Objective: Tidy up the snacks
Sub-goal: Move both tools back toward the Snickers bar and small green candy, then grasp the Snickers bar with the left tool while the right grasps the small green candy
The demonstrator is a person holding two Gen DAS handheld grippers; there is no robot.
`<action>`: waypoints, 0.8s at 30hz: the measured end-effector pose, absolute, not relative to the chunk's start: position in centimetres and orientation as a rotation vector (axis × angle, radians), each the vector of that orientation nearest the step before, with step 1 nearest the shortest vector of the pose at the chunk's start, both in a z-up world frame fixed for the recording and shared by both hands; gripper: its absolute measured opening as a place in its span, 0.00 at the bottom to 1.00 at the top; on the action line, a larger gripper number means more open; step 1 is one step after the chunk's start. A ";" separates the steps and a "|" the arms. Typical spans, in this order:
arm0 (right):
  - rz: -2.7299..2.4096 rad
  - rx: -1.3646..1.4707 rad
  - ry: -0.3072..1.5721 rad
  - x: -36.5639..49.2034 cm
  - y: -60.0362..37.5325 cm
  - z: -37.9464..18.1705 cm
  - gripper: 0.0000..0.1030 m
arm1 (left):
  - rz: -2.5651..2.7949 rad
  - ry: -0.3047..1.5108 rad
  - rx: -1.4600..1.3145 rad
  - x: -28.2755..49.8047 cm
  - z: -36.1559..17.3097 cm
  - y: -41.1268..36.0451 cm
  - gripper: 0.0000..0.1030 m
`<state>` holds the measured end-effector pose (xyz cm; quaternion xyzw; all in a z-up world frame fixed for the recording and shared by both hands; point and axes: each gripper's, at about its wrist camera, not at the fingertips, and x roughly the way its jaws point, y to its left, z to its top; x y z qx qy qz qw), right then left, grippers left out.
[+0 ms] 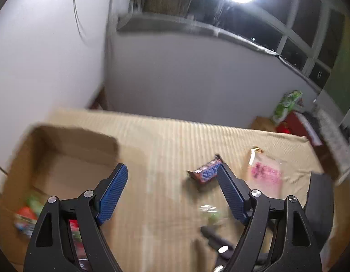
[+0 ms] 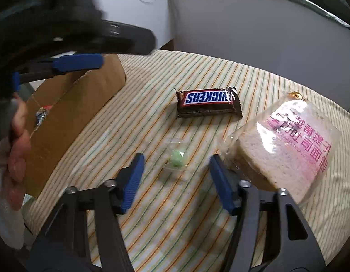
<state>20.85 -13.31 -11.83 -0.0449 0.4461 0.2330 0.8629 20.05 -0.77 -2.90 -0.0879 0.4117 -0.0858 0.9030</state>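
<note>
A Snickers bar lies on the striped tablecloth, also in the left wrist view. A small clear packet with a green candy lies just ahead of my open, empty right gripper. A bagged bread slice with pink print lies right of it, touching the right finger; it also shows in the left view. A cardboard box stands at the left, holding several snacks. My left gripper is open and empty, raised between box and Snickers.
The left gripper and hand show above the box in the right wrist view. A white wall stands behind the table. A red box and a green packet sit beyond the table's far right corner.
</note>
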 end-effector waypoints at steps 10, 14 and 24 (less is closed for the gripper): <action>0.517 -0.120 0.930 21.1 -14.2 -11.8 0.25 | -0.141 0.961 -0.092 23.2 -6.1 -4.6 0.79; 0.510 -0.101 0.920 20.0 -15.6 -11.7 0.25 | -0.155 0.969 -0.027 23.5 -7.4 -6.4 0.79; 0.415 -0.021 0.890 15.1 -20.8 -11.7 0.24 | -0.206 0.946 0.095 23.6 -9.9 -9.9 0.64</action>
